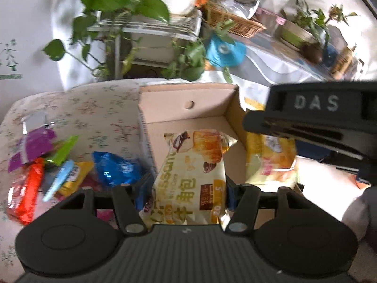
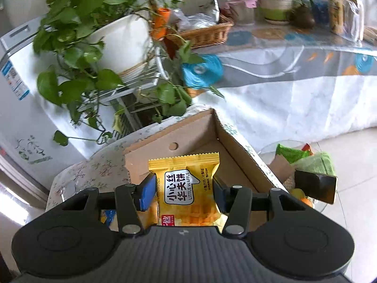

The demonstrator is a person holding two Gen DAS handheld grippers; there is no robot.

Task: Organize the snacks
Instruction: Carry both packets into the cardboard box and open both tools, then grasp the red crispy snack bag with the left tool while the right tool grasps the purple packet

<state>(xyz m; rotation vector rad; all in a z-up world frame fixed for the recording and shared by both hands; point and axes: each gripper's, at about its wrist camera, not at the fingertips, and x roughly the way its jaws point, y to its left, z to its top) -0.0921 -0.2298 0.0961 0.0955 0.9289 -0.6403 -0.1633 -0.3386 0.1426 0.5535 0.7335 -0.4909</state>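
Both grippers are clamped on packets: left gripper (image 1: pixel 186 192) grips the croissant pack (image 1: pixel 190 176), right gripper (image 2: pixel 183 192) the waffle pack (image 2: pixel 186 193); cardboard box (image 1: pixel 188 115) sits at 12 o'clock. Risk as I see it: right tool crowds in at 2 o'clock, so they might bump and a slick wrapper slips out.

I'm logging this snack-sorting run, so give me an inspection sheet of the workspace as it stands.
Surface: floral cloth, rumpled, under the box and the loose snacks.
Job's things: open cardboard box; croissant pack in the left gripper; waffle pack in the right gripper, over the box.
Clutter: snack pile left of the box, with a blue pack nearest it.
Grippers: left gripper shut on the croissant pack; right gripper shut on the waffle pack.
Cables: nothing seen.
Surroundings: potted plant on a white rack; wicker basket on a clothed table; glass side table with more packs.
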